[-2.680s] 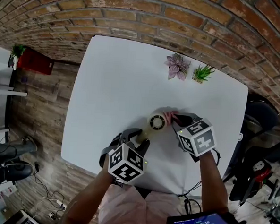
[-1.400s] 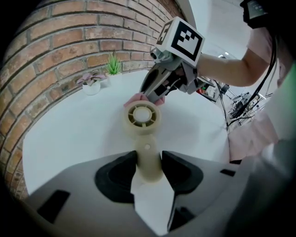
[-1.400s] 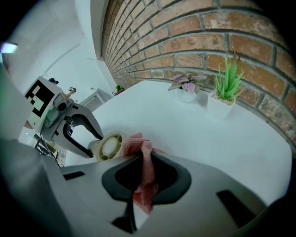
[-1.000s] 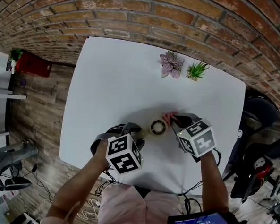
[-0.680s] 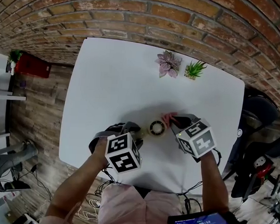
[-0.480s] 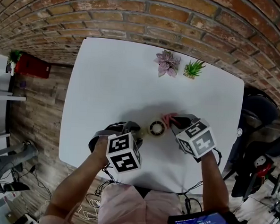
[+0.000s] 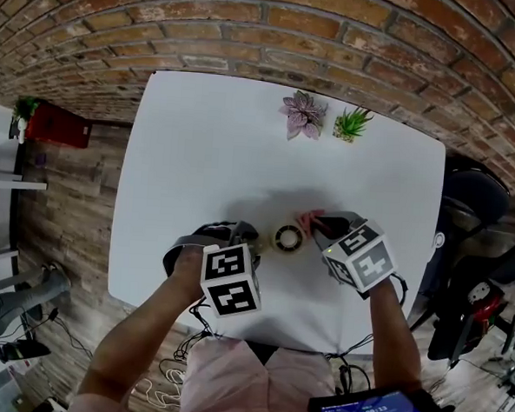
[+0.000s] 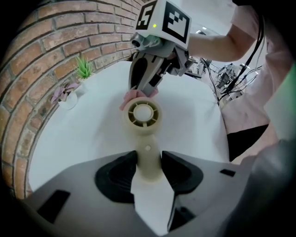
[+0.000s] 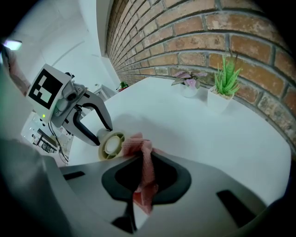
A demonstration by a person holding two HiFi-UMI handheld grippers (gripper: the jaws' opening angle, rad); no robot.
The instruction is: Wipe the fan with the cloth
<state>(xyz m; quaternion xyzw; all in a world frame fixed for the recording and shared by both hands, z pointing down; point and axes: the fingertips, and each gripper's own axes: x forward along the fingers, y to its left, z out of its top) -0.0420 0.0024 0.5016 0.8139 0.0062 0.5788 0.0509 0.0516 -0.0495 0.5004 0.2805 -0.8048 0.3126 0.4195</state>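
**A:** The left gripper (image 8: pixel 148 159) is pinching the cream handheld fan (image 8: pixel 142 114) by its handle, mid-table (image 7: pixel 201 136). The right gripper (image 9: pixel 144 159) is nipping the pink cloth (image 9: pixel 138 144) at the fan's rim.

**B:** It's probably wanting light strokes around the grille with the handle braced. The head view is hiding both grips under the marker cubes; the gripper views are showing them.

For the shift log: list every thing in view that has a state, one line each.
fan: handle clamped in the left tongs, face up.
cloth: bunched, pinched in the right tongs, against the fan's rim.
left tongs: shut on the fan's handle.
right tongs: shut on the cloth.
pink plant: upright by the wall.
green plant: upright by the wall.
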